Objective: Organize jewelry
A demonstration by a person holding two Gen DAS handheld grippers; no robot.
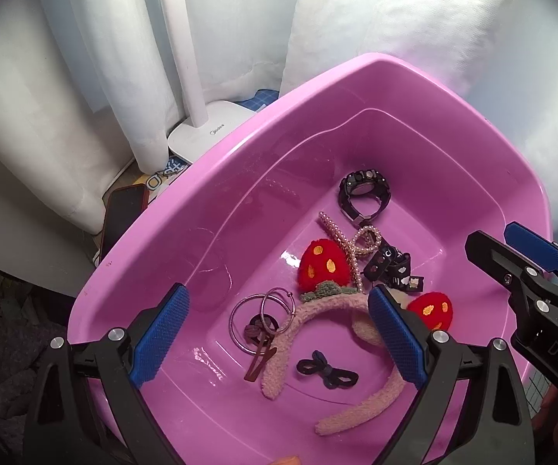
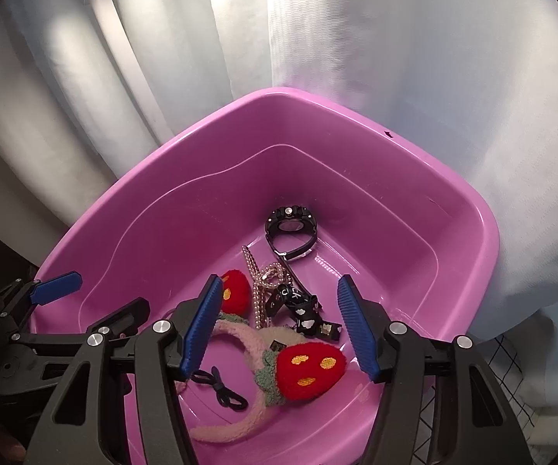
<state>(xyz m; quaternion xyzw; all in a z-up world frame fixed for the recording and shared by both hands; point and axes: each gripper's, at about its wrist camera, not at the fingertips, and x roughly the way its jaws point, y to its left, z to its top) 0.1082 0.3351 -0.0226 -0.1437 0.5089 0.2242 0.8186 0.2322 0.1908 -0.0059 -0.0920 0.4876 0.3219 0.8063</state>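
The fuzzy pink headband (image 1: 356, 407) with red strawberries is lying in the pink tub (image 1: 240, 178), amid hoop rings (image 1: 255, 317), pearl clip (image 1: 341, 240) and black watch (image 1: 364, 190). Left gripper (image 1: 275, 333) is hovering spread wide, gripping nothing; right gripper (image 2: 279, 321) is hanging half-spread, empty, over the strawberries

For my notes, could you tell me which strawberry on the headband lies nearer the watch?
The strawberry beside the pearl clip; the other lies farther from the watch.
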